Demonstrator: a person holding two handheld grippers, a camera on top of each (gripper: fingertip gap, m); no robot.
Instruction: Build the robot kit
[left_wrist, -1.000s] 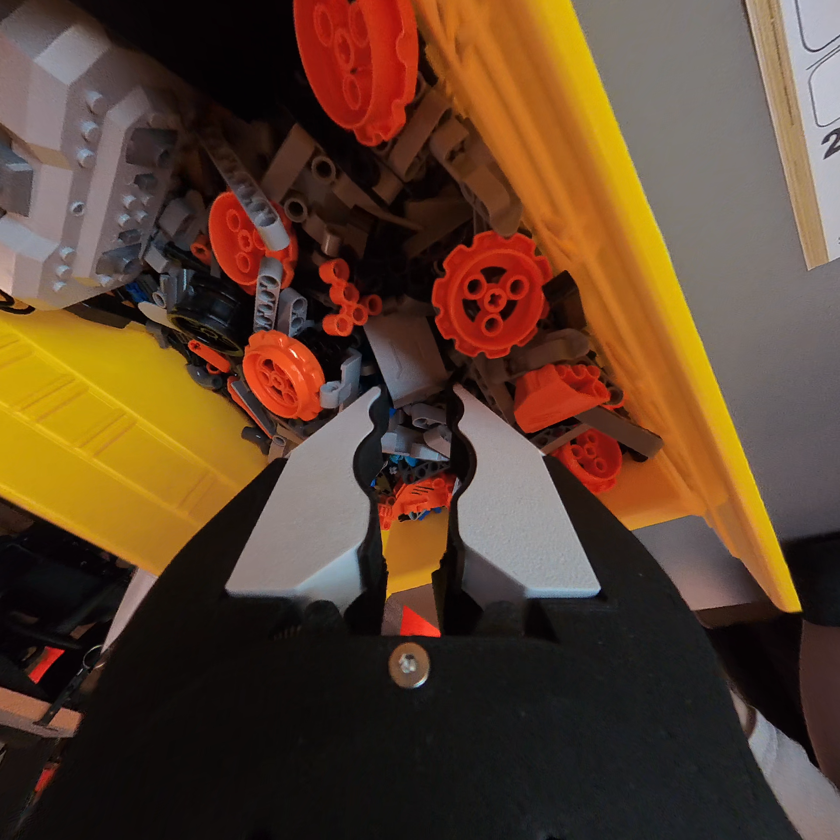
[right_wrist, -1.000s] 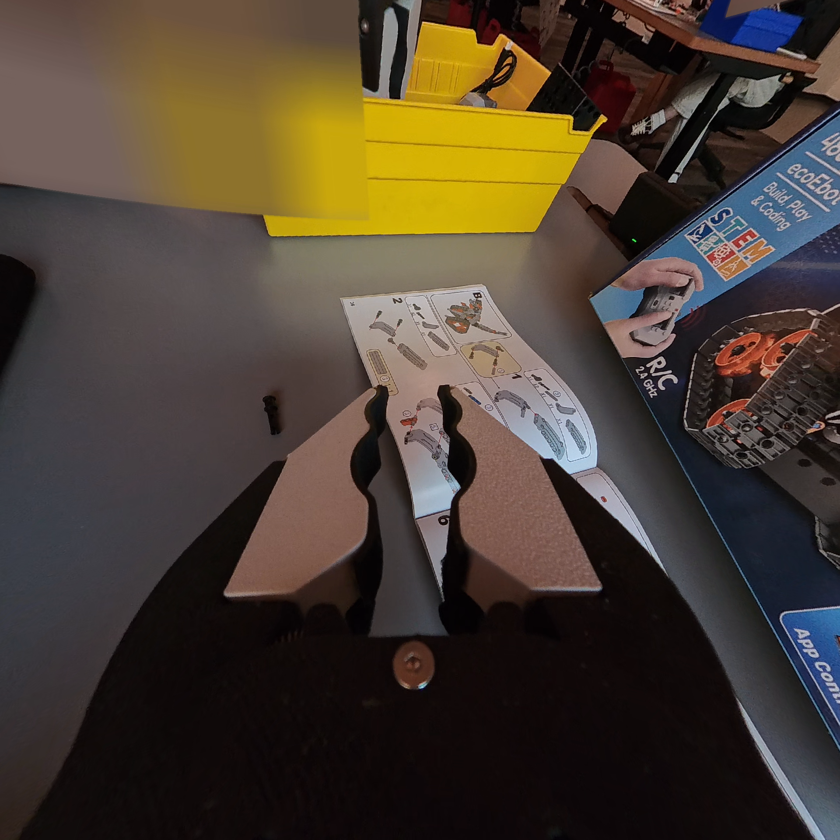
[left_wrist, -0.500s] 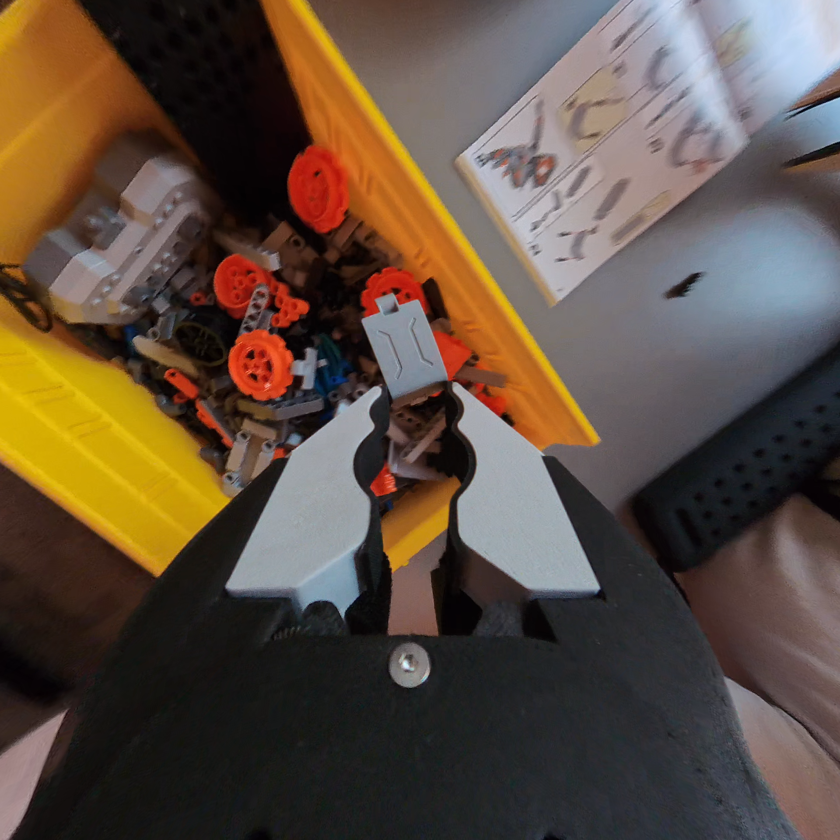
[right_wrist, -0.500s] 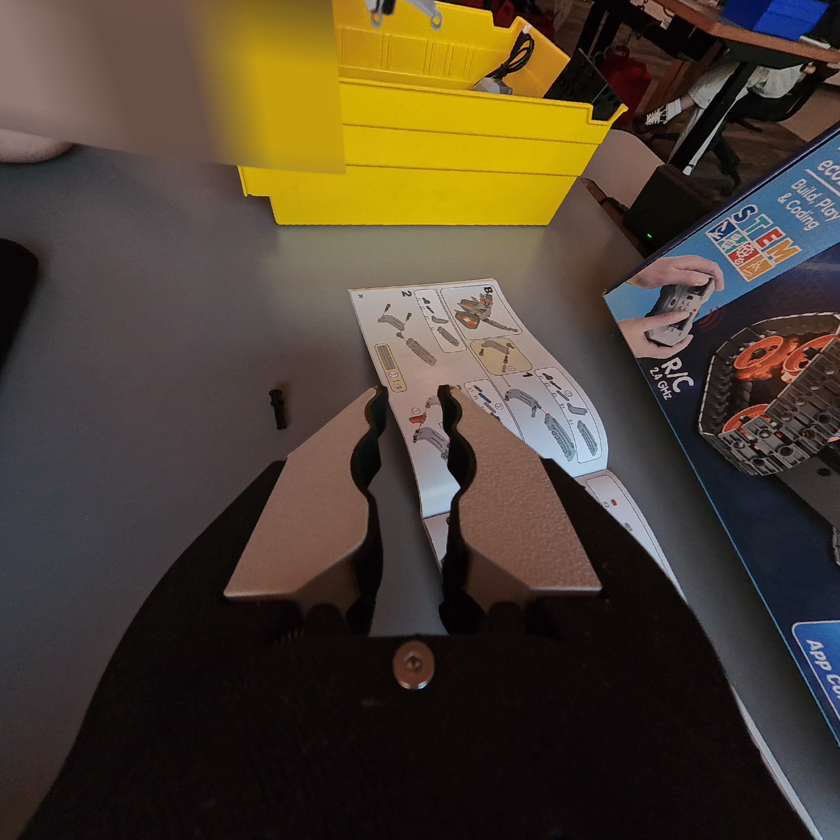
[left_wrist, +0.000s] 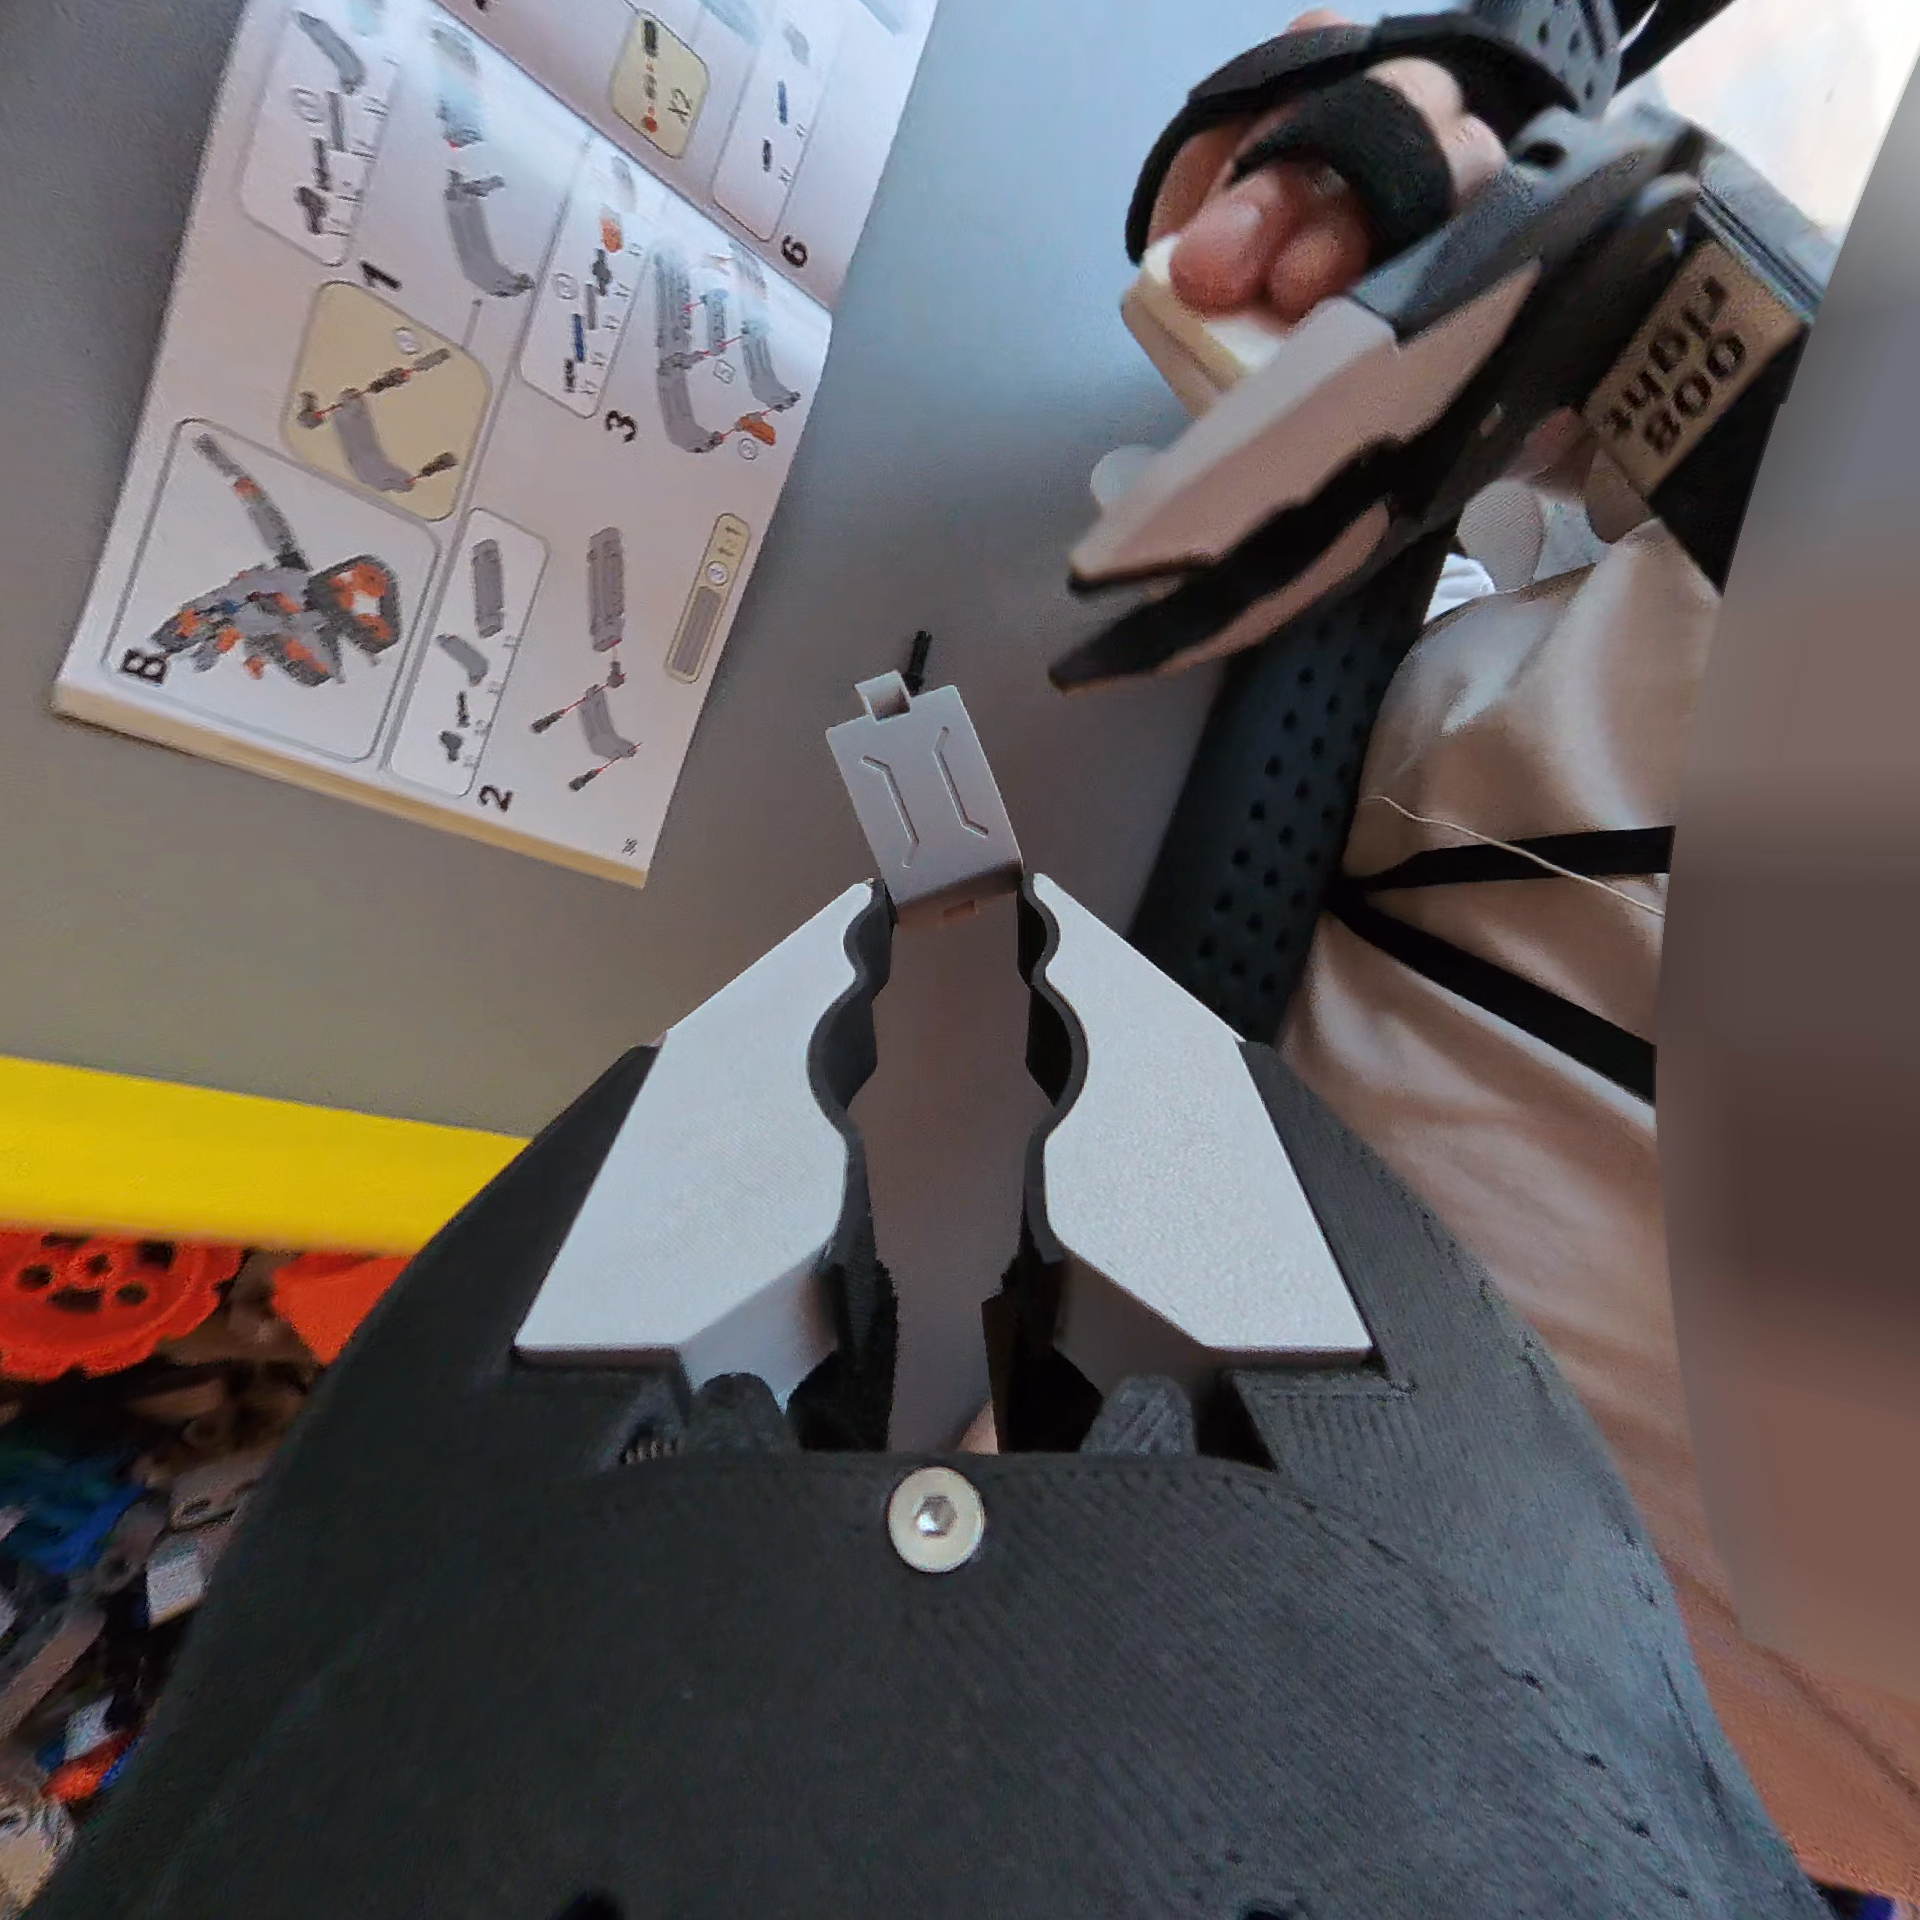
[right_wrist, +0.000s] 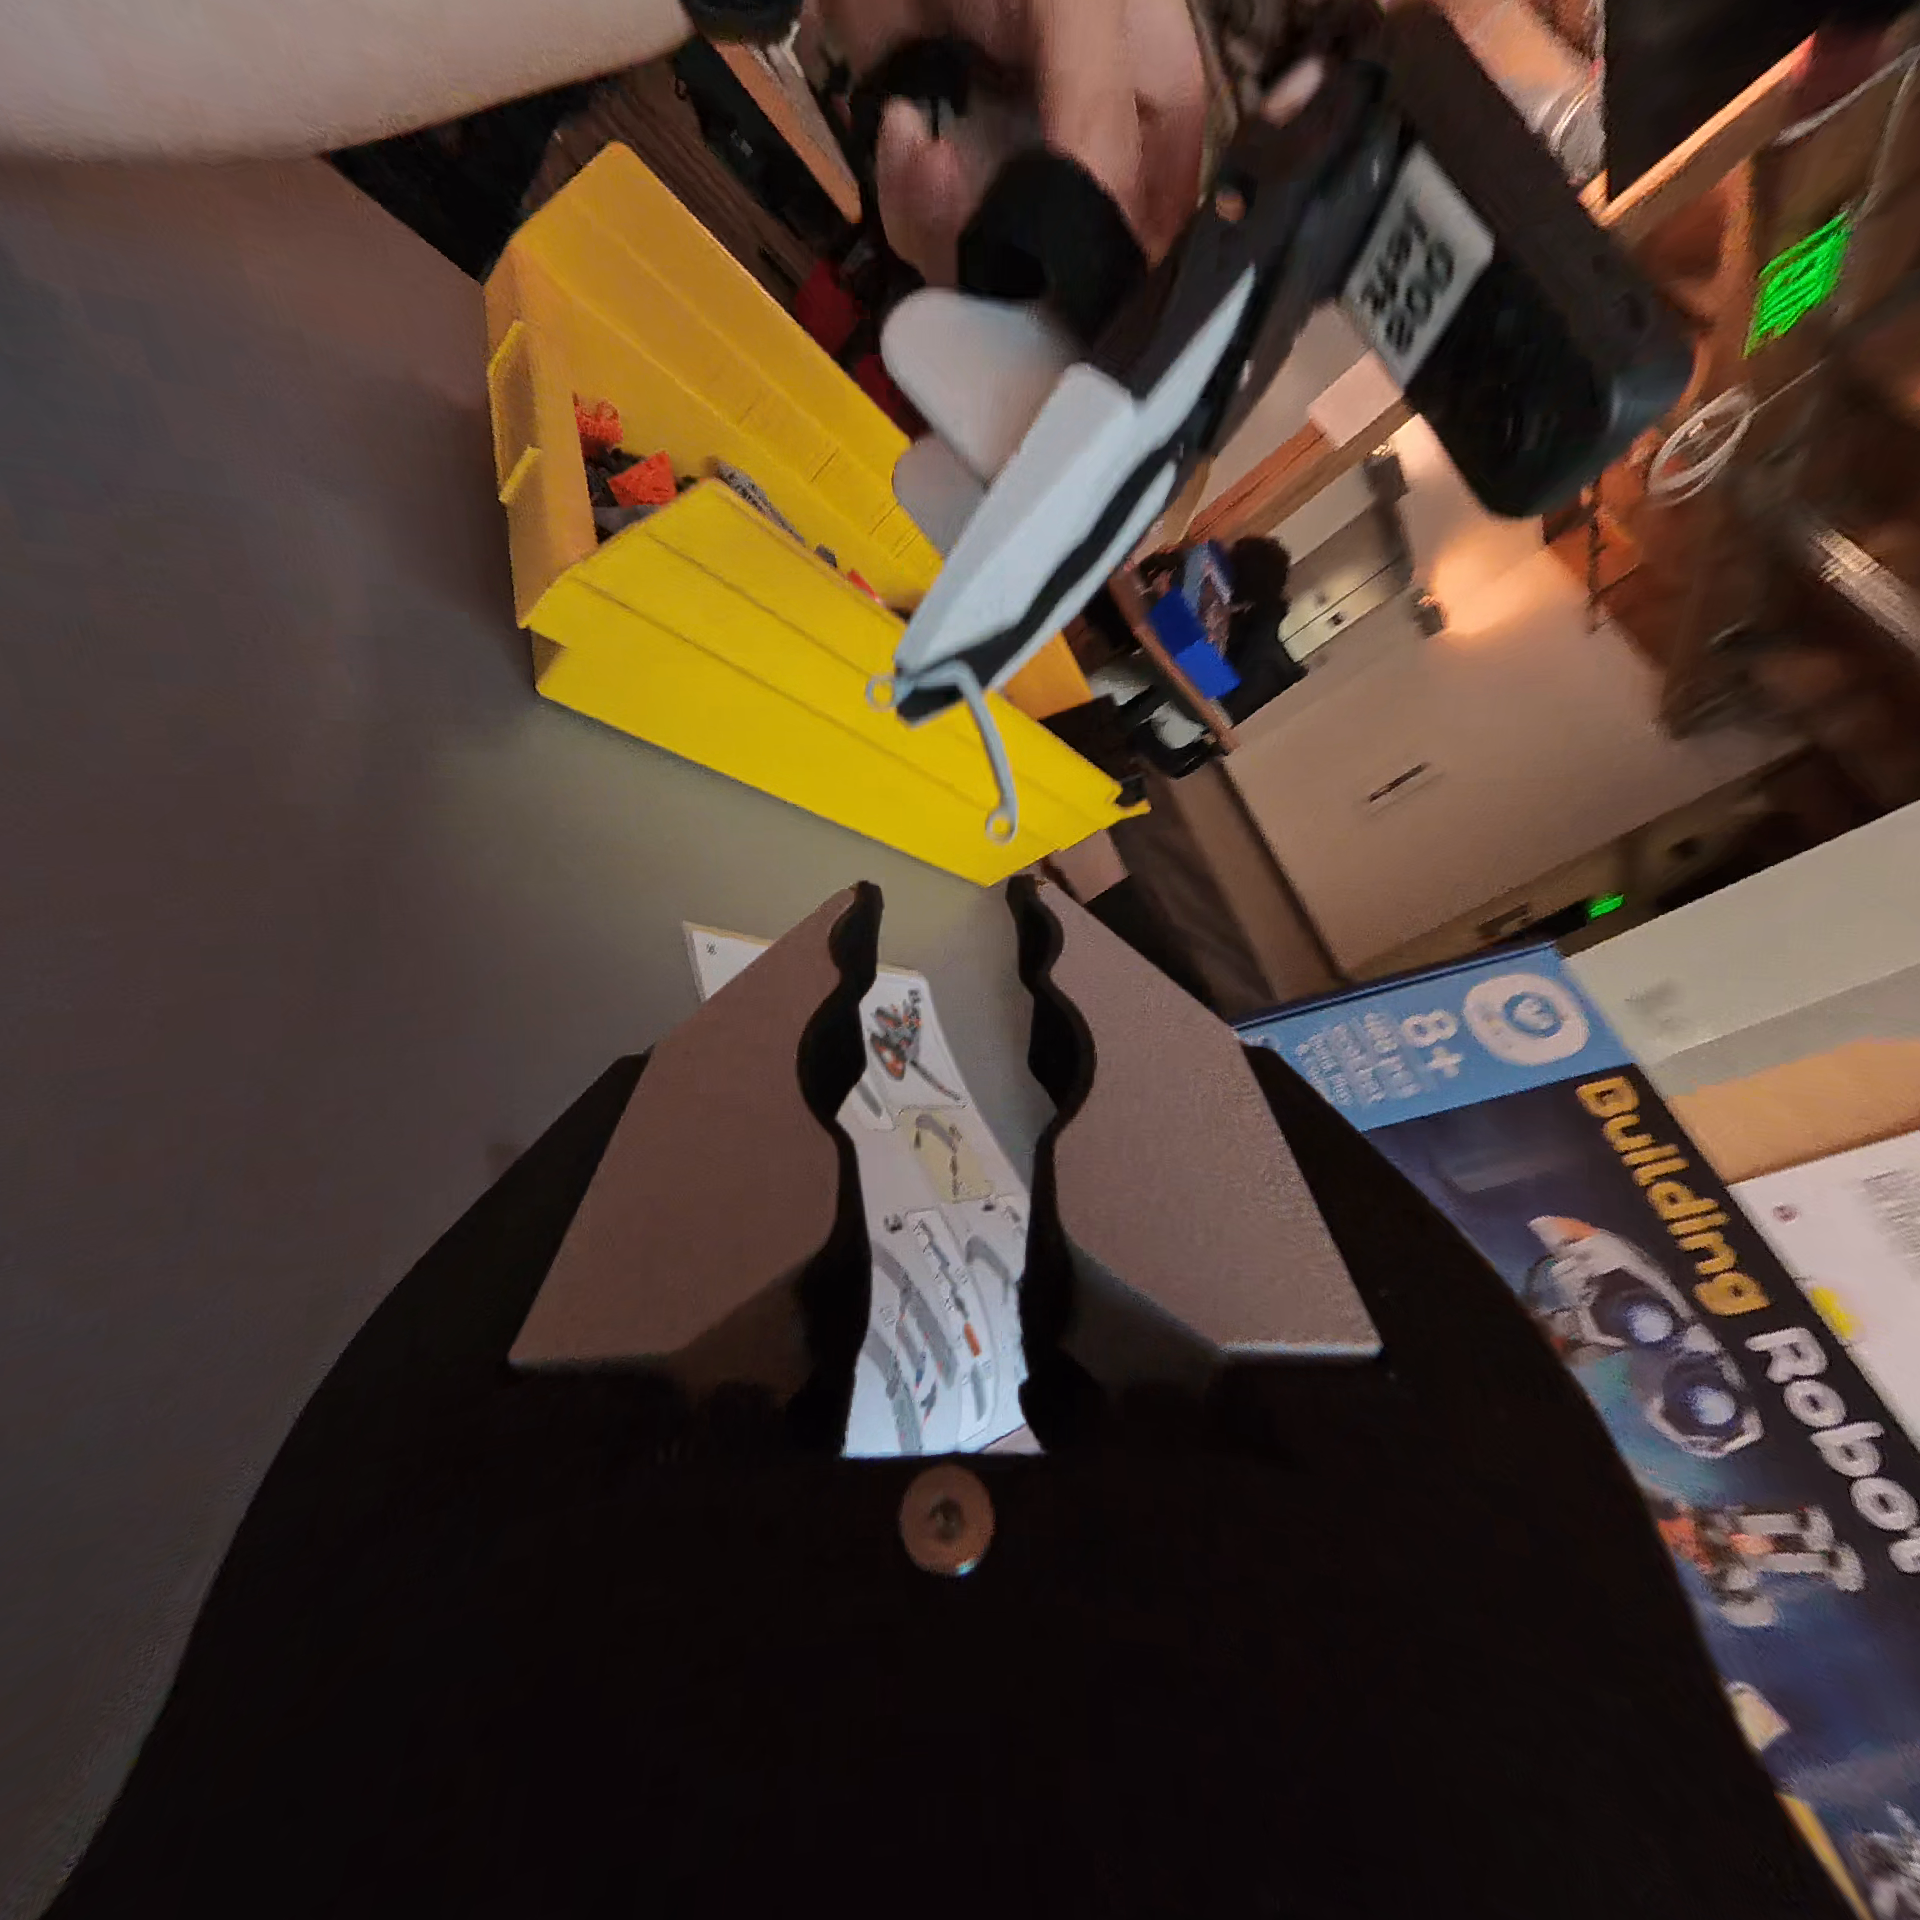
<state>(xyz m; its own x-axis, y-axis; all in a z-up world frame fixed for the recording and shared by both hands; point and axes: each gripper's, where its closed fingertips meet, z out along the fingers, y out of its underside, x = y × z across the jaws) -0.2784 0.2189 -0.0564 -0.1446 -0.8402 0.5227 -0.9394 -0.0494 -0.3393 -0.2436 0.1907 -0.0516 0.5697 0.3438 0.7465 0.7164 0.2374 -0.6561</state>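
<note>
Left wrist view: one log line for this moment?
left tongs: shut on grey panel piece | above grey table | right tongs: open, empty

Each hand-held gripper (left_wrist: 951, 894) has a black printed body, grey wavy-edged fingers (left_wrist: 727, 1153), one silver screw (left_wrist: 935, 1519).

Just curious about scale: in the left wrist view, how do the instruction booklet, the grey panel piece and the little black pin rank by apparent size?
1. instruction booklet
2. grey panel piece, though it sits nearer the camera
3. black pin
</note>
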